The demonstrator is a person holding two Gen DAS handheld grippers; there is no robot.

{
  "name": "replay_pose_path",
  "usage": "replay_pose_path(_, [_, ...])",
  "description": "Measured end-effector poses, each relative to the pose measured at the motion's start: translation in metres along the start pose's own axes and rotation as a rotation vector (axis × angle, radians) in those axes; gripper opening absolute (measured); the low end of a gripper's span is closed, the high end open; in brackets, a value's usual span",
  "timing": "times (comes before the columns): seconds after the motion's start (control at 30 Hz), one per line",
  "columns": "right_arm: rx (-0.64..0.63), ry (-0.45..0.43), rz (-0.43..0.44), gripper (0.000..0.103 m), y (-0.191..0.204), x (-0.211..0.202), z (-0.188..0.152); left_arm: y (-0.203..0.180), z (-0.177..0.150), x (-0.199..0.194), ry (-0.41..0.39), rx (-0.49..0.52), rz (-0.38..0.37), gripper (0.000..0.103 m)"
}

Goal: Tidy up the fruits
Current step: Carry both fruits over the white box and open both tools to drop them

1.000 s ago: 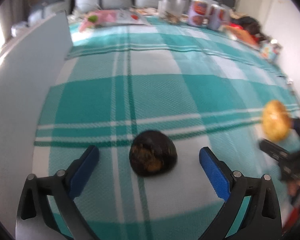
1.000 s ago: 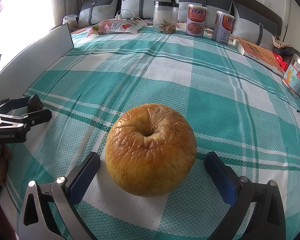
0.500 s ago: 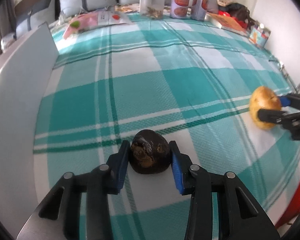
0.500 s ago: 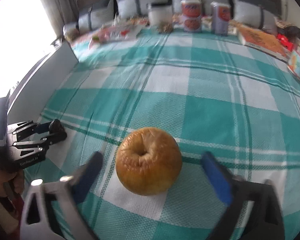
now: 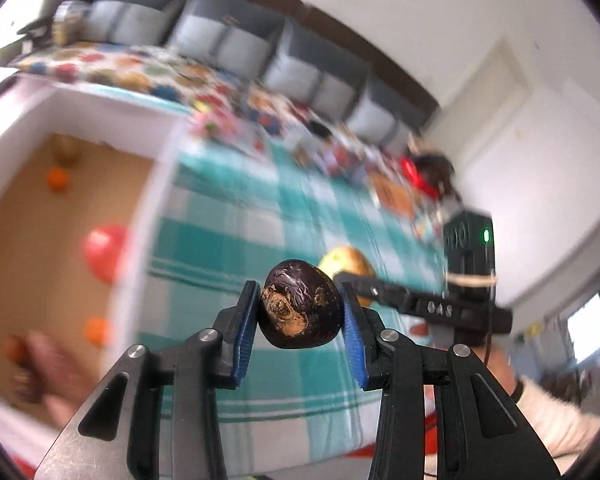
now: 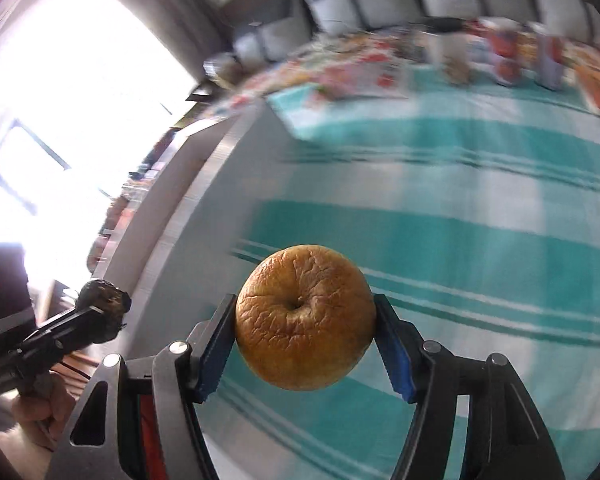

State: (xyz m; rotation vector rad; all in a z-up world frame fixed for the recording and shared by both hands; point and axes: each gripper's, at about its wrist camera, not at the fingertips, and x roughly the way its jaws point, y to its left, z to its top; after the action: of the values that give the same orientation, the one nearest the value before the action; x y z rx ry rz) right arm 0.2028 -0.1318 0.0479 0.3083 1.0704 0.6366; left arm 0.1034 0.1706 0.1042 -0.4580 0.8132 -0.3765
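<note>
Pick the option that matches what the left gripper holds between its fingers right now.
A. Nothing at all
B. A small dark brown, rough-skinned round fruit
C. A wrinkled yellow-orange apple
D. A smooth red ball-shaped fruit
B: in the left wrist view the left gripper pinches the small dark brown, rough-skinned round fruit between its blue fingers, lifted clear of the teal plaid cloth.

Dark fruit: round, near-black skin with a rough tan scar facing me, pinched between my left gripper pads, clear of the bedspread.
Wrinkled apple: yellow-orange, shrivelled skin, stem dimple toward me, clamped between my right gripper pads, lifted off the cloth.
</note>
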Motion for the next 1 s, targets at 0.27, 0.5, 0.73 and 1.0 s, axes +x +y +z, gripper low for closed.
replay_pose_path(0.27, [-0.173,0.042,0.097,0.065,0.132,0.067,0.060,0.119,0.047,-0.017,-0.069,-0.108,0.279,0.040])
replay_pose_path(0.5, [-0.363,0.189,-0.012,0.065,0.212,0.180,0.081,0.202,0.035,0.061,0.201,-0.212,0.464,0.040])
replay_pose_path(0.73, [-0.436,0.302,-0.220,0.066,0.214,0.268,0.088,0.221,0.019,0.077,0.305,-0.256,0.523,0.061])
replay_pose_path(1.0, [-0.407,0.095,-0.228,0.101,0.208,0.230,0.098,0.167,0.014,0.031,0.106,-0.099,0.582,0.079])
